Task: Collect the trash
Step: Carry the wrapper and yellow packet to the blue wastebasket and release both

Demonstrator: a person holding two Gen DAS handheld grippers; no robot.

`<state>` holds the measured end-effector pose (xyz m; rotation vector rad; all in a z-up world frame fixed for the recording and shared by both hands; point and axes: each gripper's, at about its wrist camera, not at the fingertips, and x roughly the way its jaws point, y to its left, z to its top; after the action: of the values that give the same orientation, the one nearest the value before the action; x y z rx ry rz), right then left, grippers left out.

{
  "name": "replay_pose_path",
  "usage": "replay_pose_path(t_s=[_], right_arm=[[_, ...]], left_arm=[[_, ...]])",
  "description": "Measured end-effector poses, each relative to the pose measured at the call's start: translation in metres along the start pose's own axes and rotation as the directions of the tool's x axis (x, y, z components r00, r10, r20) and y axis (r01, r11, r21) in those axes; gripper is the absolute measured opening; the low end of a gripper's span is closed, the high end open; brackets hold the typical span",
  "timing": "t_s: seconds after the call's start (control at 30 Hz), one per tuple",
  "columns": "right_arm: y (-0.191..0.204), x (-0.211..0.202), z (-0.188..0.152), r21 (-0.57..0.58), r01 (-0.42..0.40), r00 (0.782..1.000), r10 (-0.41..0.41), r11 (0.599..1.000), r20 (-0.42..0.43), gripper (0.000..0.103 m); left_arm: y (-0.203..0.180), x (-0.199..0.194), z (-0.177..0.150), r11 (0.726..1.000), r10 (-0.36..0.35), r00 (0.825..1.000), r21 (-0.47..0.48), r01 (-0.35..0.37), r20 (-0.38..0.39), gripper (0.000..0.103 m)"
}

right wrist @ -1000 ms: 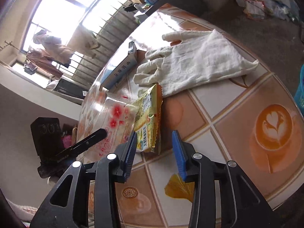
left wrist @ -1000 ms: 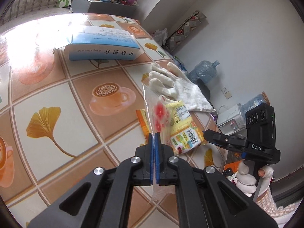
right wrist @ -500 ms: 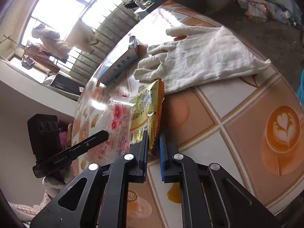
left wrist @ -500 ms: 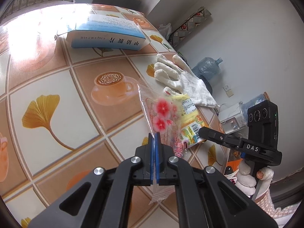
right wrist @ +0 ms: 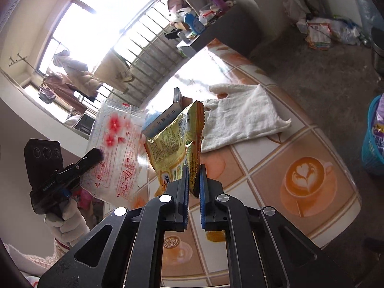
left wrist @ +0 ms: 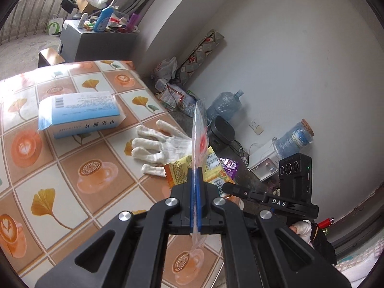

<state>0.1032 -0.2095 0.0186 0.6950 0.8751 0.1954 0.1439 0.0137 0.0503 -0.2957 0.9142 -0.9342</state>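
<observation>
Both wrist views look closely across the same table (left wrist: 72, 168).

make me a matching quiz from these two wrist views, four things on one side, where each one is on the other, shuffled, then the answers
Things:
1. clear wrapper with red flowers
2. yellow snack wrapper
3. white glove
4. blue basket

Places:
A. lying flat on the table
B. on the floor past the table edge
C. pinched in the left gripper
D. pinched in the right gripper

Pairs: 1-C, 2-D, 3-A, 4-B
</observation>
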Motion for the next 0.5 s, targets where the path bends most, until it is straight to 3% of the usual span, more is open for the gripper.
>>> replay_pose_path(t_s=[0.13, 0.27, 0.4, 0.5], right_arm=[[-0.016, -0.041, 0.006, 0.036, 0.024, 0.993, -0.028, 0.999, 0.115, 0.006], [-0.045, -0.087, 0.009, 0.106, 0.097, 0.963, -0.121, 0.990, 0.241, 0.006], [-0.085, -0.128, 0.008, 0.214, 0.196, 0.904, -0.261, 0.957, 0.338, 0.006], [-0.115, -0.148, 0.005, 0.285, 0.319, 0.833, -0.411, 0.904, 0.371, 0.006]], left_arm=[[-0.030, 0.022, 0.024, 0.996, -0.050, 0.999, 0.076, 0.051, -0.018, 0.001], [-0.063, 0.065, 0.047, 0.985, -0.088, 0.994, 0.145, 0.098, -0.070, 0.001], [-0.106, 0.125, 0.063, 0.968, -0.104, 0.983, 0.210, 0.134, -0.149, 0.001], [-0.143, 0.177, 0.068, 0.953, -0.088, 0.972, 0.266, 0.146, -0.217, 0.001]])
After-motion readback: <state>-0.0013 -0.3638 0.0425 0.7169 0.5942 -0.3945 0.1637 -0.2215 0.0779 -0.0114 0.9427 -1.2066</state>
